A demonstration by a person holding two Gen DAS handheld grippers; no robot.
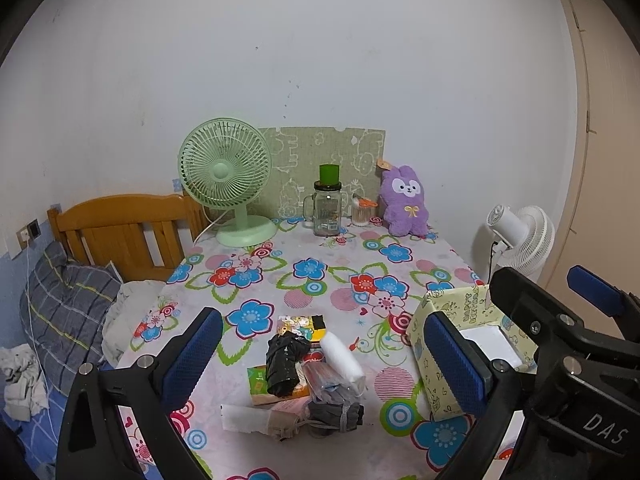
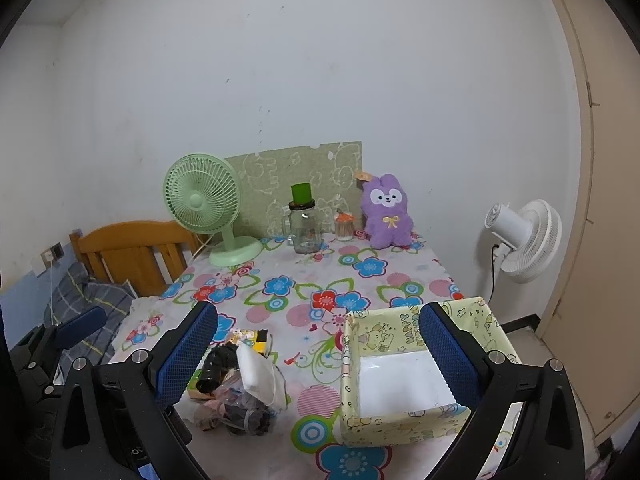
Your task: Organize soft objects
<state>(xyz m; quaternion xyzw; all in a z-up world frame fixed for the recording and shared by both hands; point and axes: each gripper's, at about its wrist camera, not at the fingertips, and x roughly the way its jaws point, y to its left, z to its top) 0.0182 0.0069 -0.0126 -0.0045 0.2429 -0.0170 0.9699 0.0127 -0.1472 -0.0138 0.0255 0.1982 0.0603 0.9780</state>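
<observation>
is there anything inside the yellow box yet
No, in the right wrist view the yellow box shows only its bare white bottom.

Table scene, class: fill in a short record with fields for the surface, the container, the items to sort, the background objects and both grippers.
surface: table under a flowered cloth
container: open paper-wrapped box, inside looks bare
items to sort: pile of soft objects left of the box, including a black bundle and a white roll
background: green fan, glass jar, purple plush by the wall
left gripper: open, holding nothing
right gripper: open, holding nothing
</observation>
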